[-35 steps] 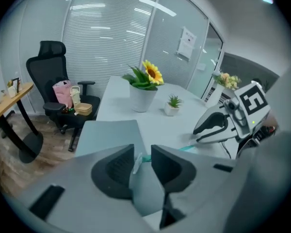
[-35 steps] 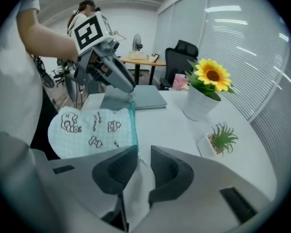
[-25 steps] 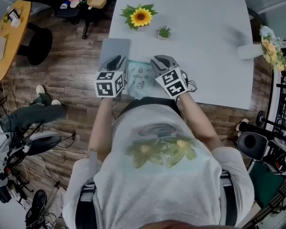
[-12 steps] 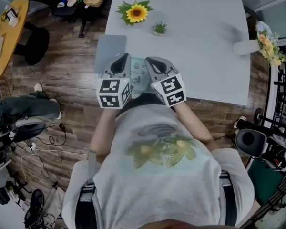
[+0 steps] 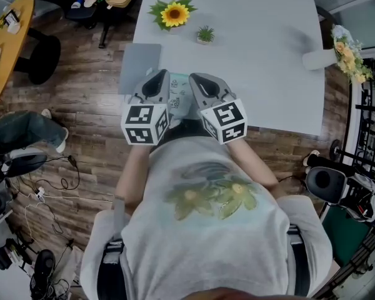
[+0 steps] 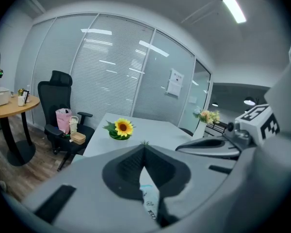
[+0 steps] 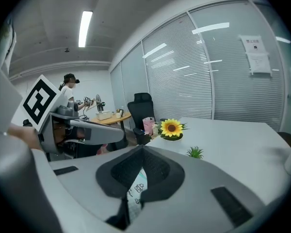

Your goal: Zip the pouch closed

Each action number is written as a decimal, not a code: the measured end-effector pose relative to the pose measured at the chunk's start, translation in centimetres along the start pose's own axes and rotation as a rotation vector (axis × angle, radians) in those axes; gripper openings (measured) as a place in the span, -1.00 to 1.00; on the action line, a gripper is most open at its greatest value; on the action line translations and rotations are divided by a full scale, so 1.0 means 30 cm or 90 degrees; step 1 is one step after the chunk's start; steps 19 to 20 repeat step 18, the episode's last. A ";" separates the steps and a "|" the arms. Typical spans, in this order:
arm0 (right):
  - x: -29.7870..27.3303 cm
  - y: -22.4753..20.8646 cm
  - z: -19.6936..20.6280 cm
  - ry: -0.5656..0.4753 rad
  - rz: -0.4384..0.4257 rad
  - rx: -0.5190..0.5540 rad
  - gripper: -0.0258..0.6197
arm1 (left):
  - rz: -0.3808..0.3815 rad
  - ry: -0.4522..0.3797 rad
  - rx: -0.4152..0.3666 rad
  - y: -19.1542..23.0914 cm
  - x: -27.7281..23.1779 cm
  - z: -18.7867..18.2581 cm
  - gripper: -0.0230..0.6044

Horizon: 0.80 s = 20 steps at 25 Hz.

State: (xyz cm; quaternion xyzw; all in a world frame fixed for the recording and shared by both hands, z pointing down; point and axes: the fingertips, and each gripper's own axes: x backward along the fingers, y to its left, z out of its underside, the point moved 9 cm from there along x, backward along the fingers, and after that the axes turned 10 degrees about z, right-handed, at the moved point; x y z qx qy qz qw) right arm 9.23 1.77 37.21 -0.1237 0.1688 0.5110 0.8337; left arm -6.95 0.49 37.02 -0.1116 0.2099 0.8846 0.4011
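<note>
**A:** Where is the pouch?

**B:** The pale printed pouch point(image 5: 179, 96) sits between the left tool point(image 6: 144, 152) and the right tool point(image 7: 141, 154). It is over the near edge of the tabletop point(image 5: 256, 55), just in front of the person point(image 5: 206, 217).

**A:** Are both gripping it?

**B:** Yes. Each tool is clamped shut with the pouch's cloth pinched between its pads, one on either side.

**A:** And the zip?

**B:** No view shows the slider, so I can't tell whether the zip is open. I'd judge only the grasp is done. Finding the slider and running it along the opening seems left to do.
</note>
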 end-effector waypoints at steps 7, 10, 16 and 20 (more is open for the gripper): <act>0.004 -0.001 0.006 0.013 -0.007 -0.022 -0.87 | 0.005 0.000 -0.007 -0.012 -0.002 -0.009 -0.91; 0.000 -0.002 0.004 0.014 -0.008 -0.019 -0.87 | 0.006 0.002 -0.008 -0.011 -0.005 -0.009 -0.91; -0.011 -0.001 -0.005 0.014 -0.013 -0.015 -0.87 | 0.006 0.008 -0.008 -0.003 -0.014 -0.010 -0.91; -0.014 -0.001 -0.007 0.013 -0.014 -0.013 -0.87 | 0.005 0.009 -0.009 -0.001 -0.016 -0.011 -0.91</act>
